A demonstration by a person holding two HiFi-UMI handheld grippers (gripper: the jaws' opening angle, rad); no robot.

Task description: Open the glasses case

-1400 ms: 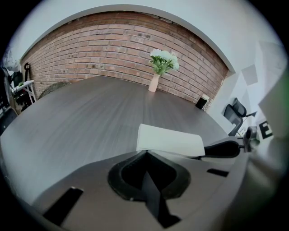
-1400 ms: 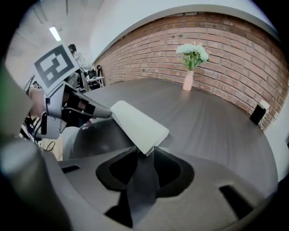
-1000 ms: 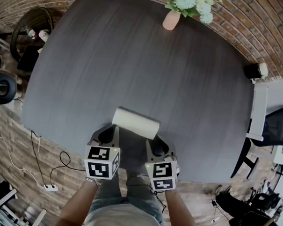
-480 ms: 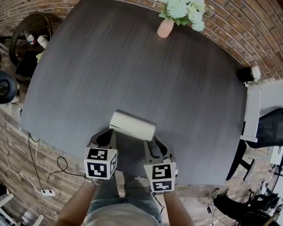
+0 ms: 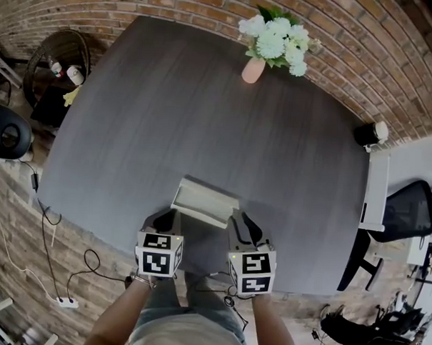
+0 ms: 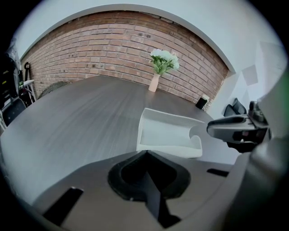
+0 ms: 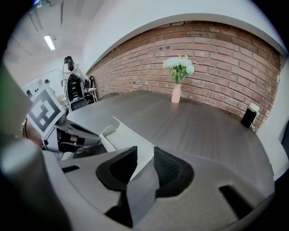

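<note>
Seen from above, the glasses case's [image 5: 204, 201] corners toward 6 o'clock hide under the left tongs [image 5: 169, 216] and right tongs [image 5: 241, 221]; the person's forearms [image 5: 120, 321] are cut by the bottom edge; items in the basket [image 5: 37, 53] at 10 o'clock are too small to identify.

left gripper [image 6: 146, 154]: jaws closed together, nothing between them. white glasses case [image 6: 166, 131] lies open on the dark table [image 6: 76, 117] just beyond the jaw tips. right gripper [image 6: 235, 130] is at the case's notched right rim. a vase [image 6: 154, 83] of flowers [image 6: 163, 60] stands far back.
</note>
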